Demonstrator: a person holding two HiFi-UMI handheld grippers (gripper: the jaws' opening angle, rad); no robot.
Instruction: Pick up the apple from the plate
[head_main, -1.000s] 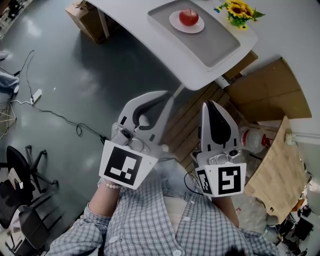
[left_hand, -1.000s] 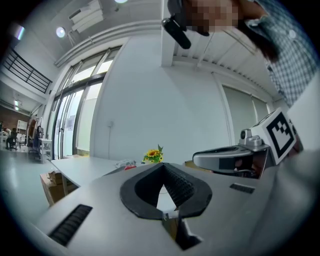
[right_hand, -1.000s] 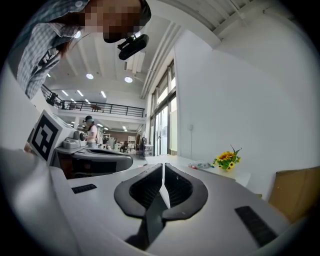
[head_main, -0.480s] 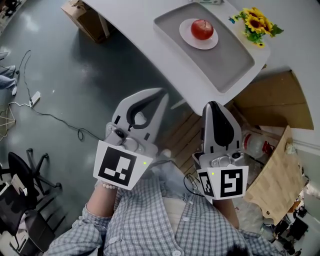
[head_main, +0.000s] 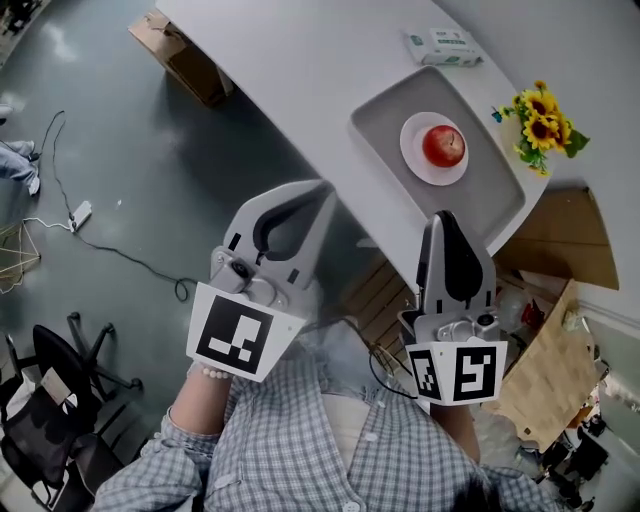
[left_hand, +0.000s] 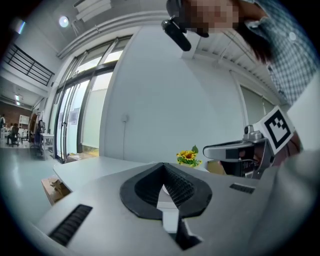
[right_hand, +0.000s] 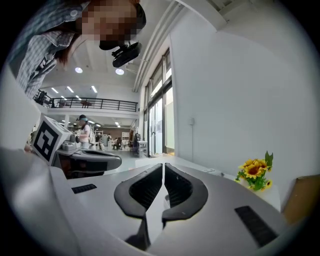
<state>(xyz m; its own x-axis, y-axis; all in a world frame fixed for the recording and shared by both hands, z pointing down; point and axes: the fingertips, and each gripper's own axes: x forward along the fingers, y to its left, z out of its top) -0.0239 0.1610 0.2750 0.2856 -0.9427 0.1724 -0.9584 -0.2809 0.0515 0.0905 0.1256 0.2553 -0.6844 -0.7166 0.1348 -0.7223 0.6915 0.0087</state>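
Observation:
A red apple sits on a small white plate, which rests in a grey tray on the white table. Both grippers are held close to the person's chest, short of the table's near edge and empty. My left gripper is shut, off to the left of the tray. My right gripper is shut too, its tip just below the tray's near rim in the head view. In the left gripper view the jaws meet at the tip. The right gripper view shows only a thin slit between its jaws.
A sunflower bunch stands at the tray's right end and a tissue pack lies beyond it. A cardboard box sits on the floor, cardboard sheets at the right, office chairs and cables at the left.
The table, tray and apple have slid down and to the right in the head view, nearer to the grippers. Both grippers stay shut and empty.

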